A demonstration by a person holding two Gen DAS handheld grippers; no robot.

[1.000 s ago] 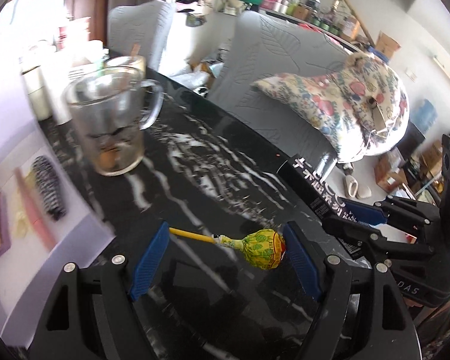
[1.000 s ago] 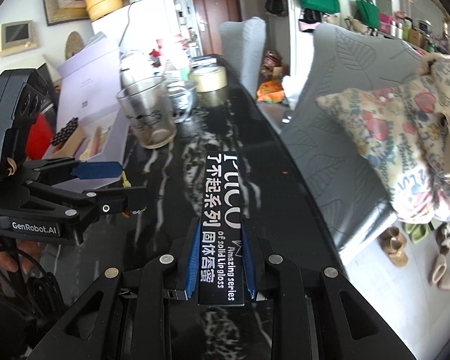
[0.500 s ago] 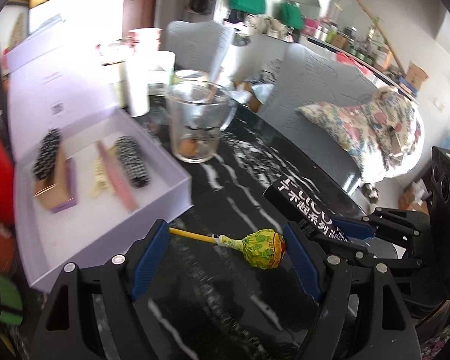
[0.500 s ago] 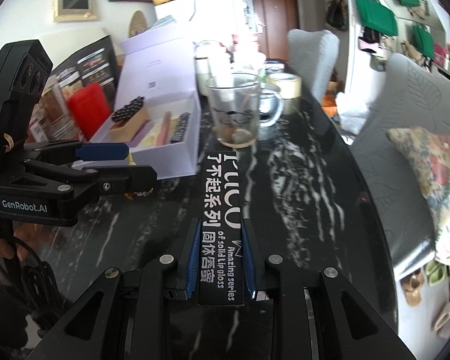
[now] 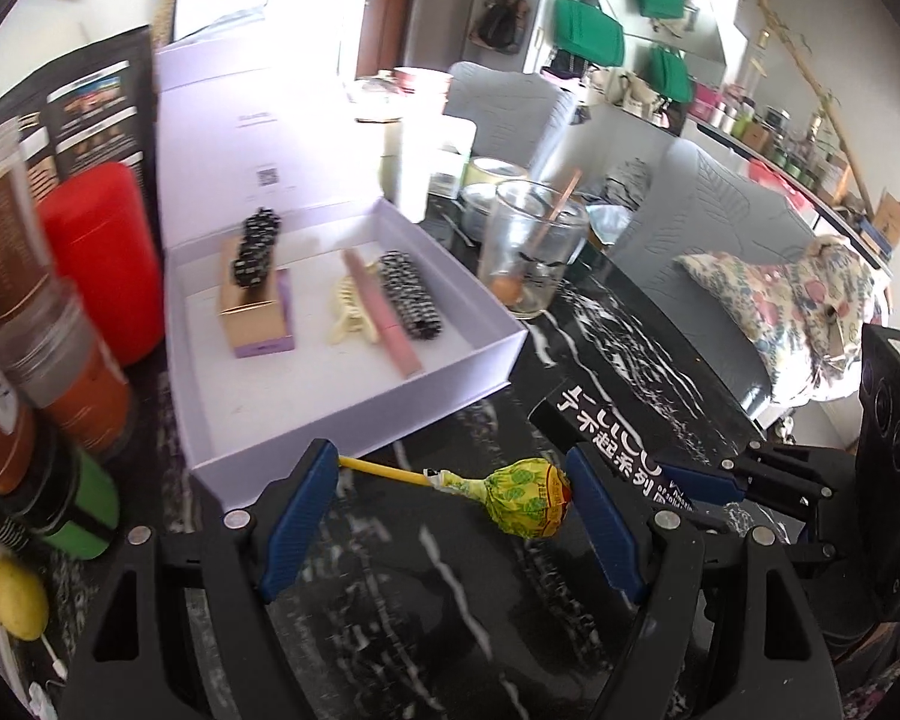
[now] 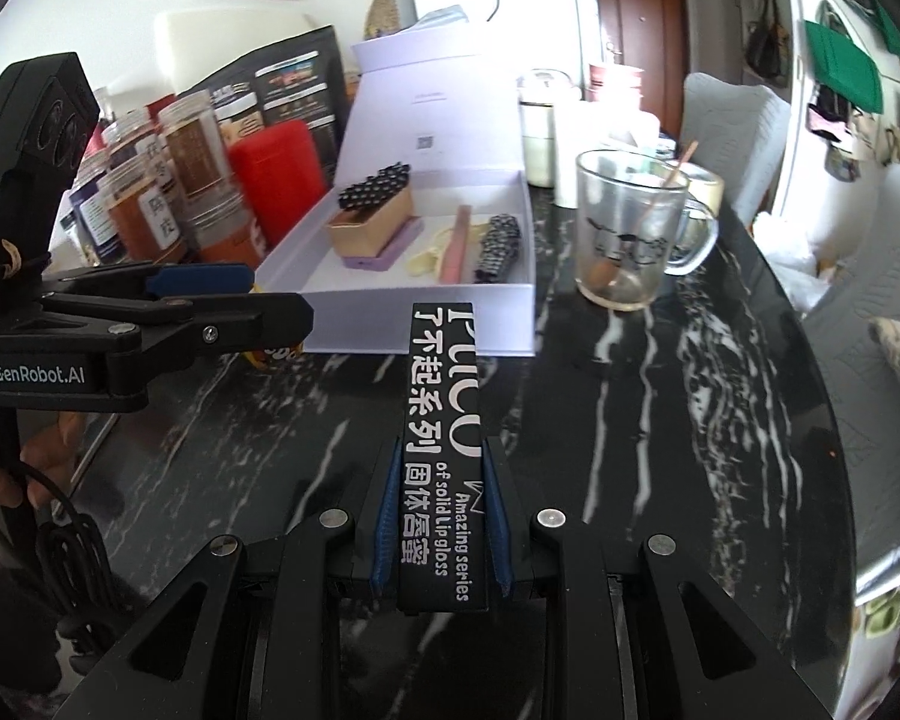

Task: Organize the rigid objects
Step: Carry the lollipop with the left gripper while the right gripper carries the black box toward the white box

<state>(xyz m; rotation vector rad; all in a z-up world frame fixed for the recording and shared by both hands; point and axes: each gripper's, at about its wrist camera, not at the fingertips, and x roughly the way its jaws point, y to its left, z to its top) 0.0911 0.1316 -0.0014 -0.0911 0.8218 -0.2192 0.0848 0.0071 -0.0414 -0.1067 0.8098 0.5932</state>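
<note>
The left gripper was clamped endwise on a yellow-stick lollipop in a green-and-yellow wrapper, its blue pads pressing the stick tip and the wrapped head above the black white-veined marble table. The right gripper was clamped on a long black lip-gloss box with white lettering. An open lilac cardboard box, at twelve o'clock in both views, held hair clips and a pink stick. A clear glass mug stood at two o'clock of the right wrist view.
</note>
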